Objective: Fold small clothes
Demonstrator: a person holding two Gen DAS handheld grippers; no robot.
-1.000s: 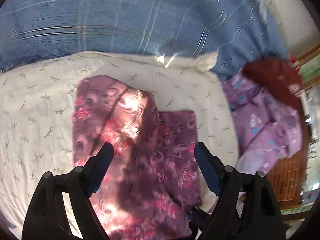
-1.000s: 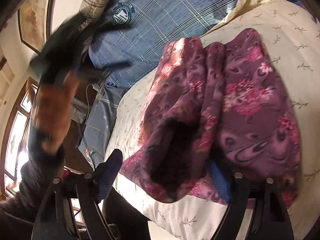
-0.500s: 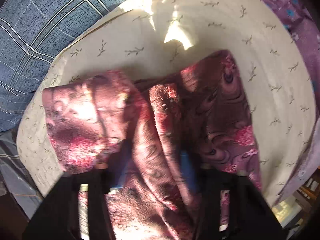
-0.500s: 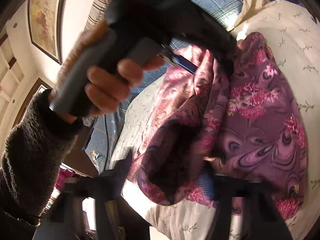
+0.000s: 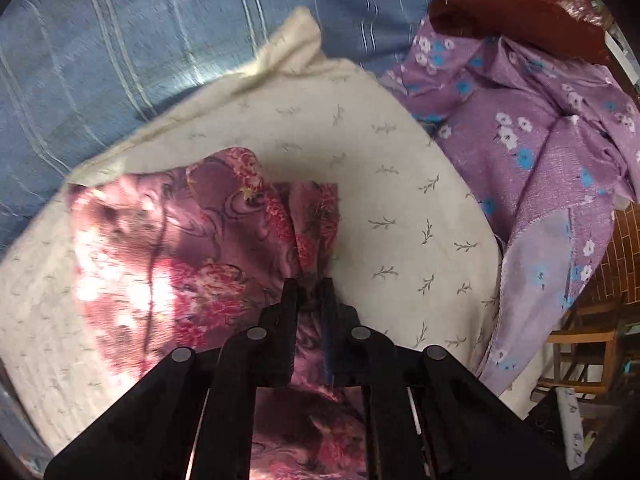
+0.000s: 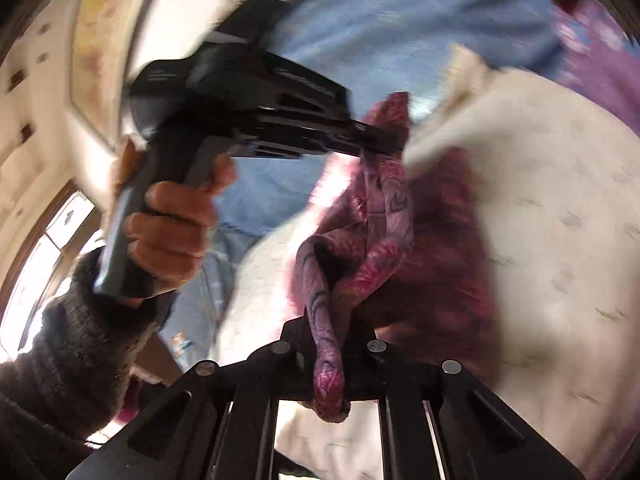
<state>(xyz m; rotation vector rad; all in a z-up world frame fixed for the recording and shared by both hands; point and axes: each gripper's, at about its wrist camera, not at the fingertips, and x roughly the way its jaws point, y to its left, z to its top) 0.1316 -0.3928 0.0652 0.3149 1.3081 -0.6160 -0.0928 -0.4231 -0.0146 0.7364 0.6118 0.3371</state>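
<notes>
A small maroon garment with pink flowers lies bunched on a cream pillow with a twig print. My left gripper points down at it and is shut on a gathered fold of the cloth. In the right wrist view my right gripper is shut on another edge of the same maroon garment, which hangs twisted between the jaws. The left gripper appears there too, held in a person's hand, pinching the far end of the cloth, lifted off the pillow.
A blue striped bedspread lies behind the pillow. A lilac garment with blue and white flowers and a dark red cloth are piled to the right. A wooden chair stands at the lower right. A window shows at the left.
Both grippers have gone from wide open to shut on the maroon garment. The left one swung across and down onto its fold. The cloth is now pulled up between the two.
</notes>
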